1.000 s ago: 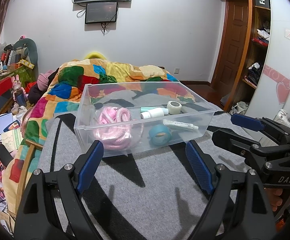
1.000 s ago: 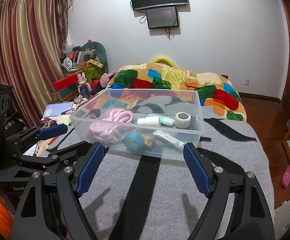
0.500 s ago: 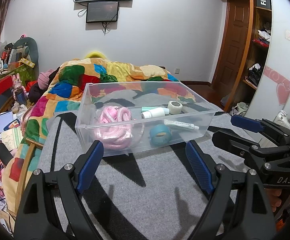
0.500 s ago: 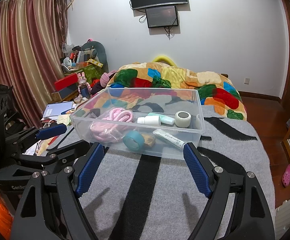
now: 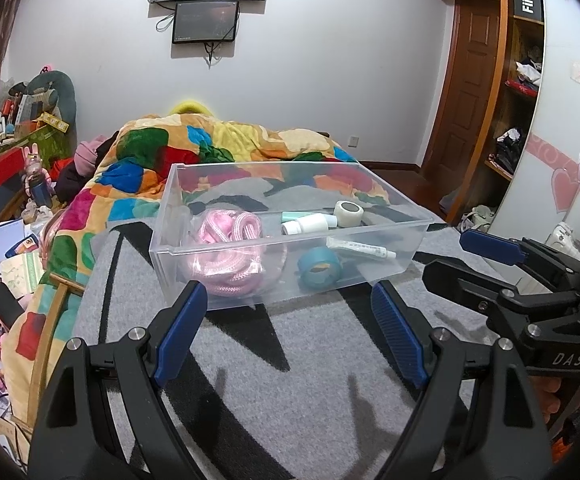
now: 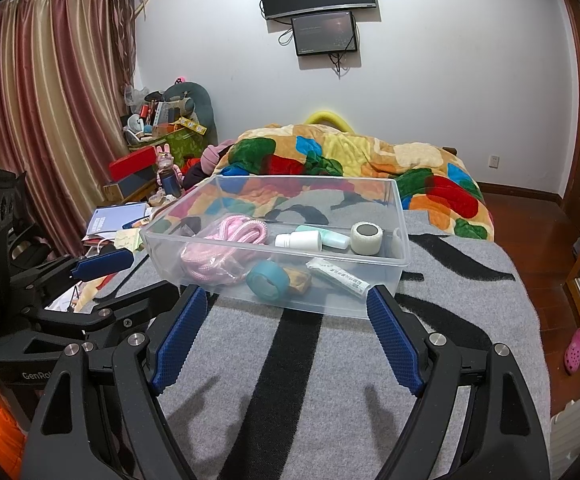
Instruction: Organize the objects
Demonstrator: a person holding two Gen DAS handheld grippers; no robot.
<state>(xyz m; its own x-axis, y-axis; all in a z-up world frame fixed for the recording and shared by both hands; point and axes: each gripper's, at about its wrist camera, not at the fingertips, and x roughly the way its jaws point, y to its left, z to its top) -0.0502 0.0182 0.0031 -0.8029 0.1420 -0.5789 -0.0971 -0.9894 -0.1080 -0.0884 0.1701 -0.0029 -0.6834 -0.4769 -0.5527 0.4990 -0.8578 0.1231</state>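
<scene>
Nothing has shifted since a second ago. The left gripper (image 5: 286,304) and right gripper (image 6: 286,310) hover wide open and empty before the clear plastic bin (image 5: 226,256) holding a coiled pink rope (image 5: 226,248) and teal tape roll (image 5: 319,268).

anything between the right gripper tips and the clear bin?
Nothing. In the right wrist view only bare grey-and-black blanket lies between the open right gripper and the clear plastic bin; no loose item lies on that stretch.

2 handheld grippers side by side, both pointing forward and held level. The left gripper (image 5: 288,308) has its blue-padded jaws spread wide, gripping nothing. The right gripper (image 6: 286,314) is likewise spread wide and empty, close beside the left.
</scene>
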